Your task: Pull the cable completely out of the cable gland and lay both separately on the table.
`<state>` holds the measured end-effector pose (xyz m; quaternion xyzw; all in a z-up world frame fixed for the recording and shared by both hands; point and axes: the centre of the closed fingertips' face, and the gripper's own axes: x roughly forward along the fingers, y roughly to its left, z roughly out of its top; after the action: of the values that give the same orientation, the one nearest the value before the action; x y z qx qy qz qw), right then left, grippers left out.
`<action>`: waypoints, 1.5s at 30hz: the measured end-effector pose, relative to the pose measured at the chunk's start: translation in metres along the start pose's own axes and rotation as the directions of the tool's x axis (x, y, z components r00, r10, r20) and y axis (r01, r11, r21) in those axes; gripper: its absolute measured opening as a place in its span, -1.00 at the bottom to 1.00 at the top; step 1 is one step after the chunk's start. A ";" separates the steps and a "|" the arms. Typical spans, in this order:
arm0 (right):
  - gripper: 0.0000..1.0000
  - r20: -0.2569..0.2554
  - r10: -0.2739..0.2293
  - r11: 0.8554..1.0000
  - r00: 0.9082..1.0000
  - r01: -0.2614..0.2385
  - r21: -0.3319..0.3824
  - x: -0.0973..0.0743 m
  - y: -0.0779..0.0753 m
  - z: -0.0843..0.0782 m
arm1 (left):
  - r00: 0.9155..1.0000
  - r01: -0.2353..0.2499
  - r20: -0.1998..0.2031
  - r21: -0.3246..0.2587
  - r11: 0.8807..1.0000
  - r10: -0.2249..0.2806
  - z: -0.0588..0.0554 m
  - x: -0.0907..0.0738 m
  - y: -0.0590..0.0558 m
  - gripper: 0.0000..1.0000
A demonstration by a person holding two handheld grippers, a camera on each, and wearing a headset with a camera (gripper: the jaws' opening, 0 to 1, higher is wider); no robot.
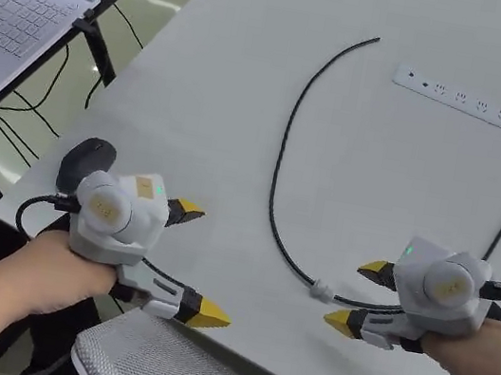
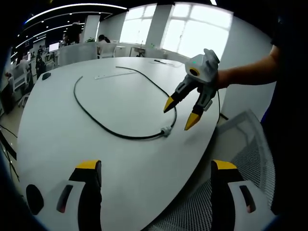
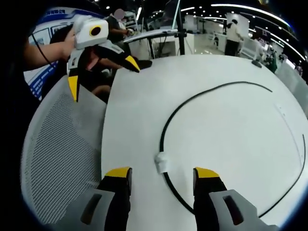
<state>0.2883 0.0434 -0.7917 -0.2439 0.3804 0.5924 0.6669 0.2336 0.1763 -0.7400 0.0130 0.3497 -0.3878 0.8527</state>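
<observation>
Two grippers, jaws spread, hold nothing: your left gripper [image 1: 209,262] and your right gripper [image 1: 350,293]. One black cable [image 1: 282,154] curves across the white table [image 1: 221,77], one white cable gland [image 1: 321,289] threaded on it, just ahead of your right jaws. One power strip [image 1: 471,102] lies beyond; open office around.

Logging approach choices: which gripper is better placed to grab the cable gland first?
Right. The right gripper is open, with the white cable gland just ahead of its jaws. The left gripper, also open, sits farther off at the table edge.
</observation>
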 end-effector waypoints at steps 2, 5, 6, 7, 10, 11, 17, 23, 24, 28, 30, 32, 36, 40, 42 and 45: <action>-0.07 -0.011 0.003 1.000 1.000 -0.003 -0.005 0.004 -0.002 -0.001 | 1.000 0.003 0.004 -0.003 1.000 -0.003 0.000 0.000 -0.001 0.89; -0.11 -0.032 0.010 1.000 0.999 -0.010 -0.013 0.009 -0.004 -0.003 | 1.000 0.007 0.001 -0.002 1.000 -0.007 0.000 0.000 -0.002 0.89; -0.12 -0.035 0.009 1.000 0.999 -0.010 -0.018 0.010 -0.004 -0.004 | 1.000 0.007 0.000 -0.002 1.000 -0.007 0.000 0.000 -0.002 0.89; -0.15 -0.038 0.009 1.000 0.999 -0.010 -0.023 0.011 -0.005 -0.004 | 1.000 0.007 0.000 -0.003 1.000 -0.007 0.000 0.000 -0.002 0.88; -0.21 -0.050 0.012 1.000 0.999 -0.014 -0.024 0.014 -0.006 -0.006 | 1.000 0.004 0.005 -0.008 1.000 -0.004 0.001 -0.002 -0.001 0.88; -0.23 -0.054 0.014 1.000 0.998 -0.015 -0.026 0.015 -0.006 -0.006 | 1.000 0.002 0.007 -0.011 1.000 -0.002 0.001 -0.003 0.000 0.88; -0.38 -0.079 0.028 0.999 0.996 -0.030 -0.029 0.021 -0.004 -0.009 | 1.000 0.000 0.007 -0.020 1.000 0.001 -0.001 -0.004 0.005 0.87; -0.42 -0.097 0.033 0.999 0.995 -0.036 -0.040 0.025 -0.004 -0.012 | 1.000 0.008 -0.002 -0.025 1.000 -0.008 -0.005 -0.002 0.004 0.86; -0.45 -0.098 0.034 0.998 0.995 -0.038 -0.042 0.025 -0.004 -0.012 | 1.000 0.009 -0.006 -0.024 1.000 -0.009 -0.005 -0.002 0.003 0.86; -0.56 -0.100 0.040 0.998 0.994 -0.045 -0.050 0.026 -0.004 -0.011 | 1.000 0.012 -0.007 -0.024 1.000 -0.012 -0.007 -0.002 0.004 0.85; -0.60 -0.104 0.043 0.997 0.994 -0.049 -0.055 0.027 -0.004 -0.012 | 1.000 0.011 -0.006 -0.027 1.000 -0.011 -0.006 -0.002 0.005 0.85; -0.65 -0.106 0.049 0.997 0.993 -0.055 -0.060 0.028 -0.003 -0.012 | 1.000 0.011 -0.006 -0.028 1.000 -0.011 -0.007 -0.002 0.007 0.85; -0.77 -0.115 0.057 0.996 0.992 -0.064 -0.065 0.029 -0.003 -0.014 | 1.000 0.011 -0.007 -0.029 1.000 -0.011 -0.008 -0.002 0.007 0.84; -0.80 -0.113 0.061 0.996 0.992 -0.068 -0.062 0.030 -0.002 -0.013 | 1.000 0.014 -0.009 -0.032 0.999 -0.014 -0.009 -0.002 0.008 0.83; -0.81 -0.115 0.067 0.995 0.991 -0.075 -0.064 0.031 -0.001 -0.013 | 1.000 0.012 -0.011 -0.030 0.999 -0.013 -0.009 -0.001 0.008 0.83; -0.82 -0.116 0.069 0.995 0.991 -0.077 -0.064 0.031 -0.001 -0.013 | 1.000 0.016 -0.010 -0.030 0.999 -0.016 -0.010 -0.001 0.008 0.82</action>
<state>0.2868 0.0523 -0.8240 -0.2858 0.4060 0.6143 0.6133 0.2327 0.1855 -0.7485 -0.0006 0.3602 -0.3891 0.8478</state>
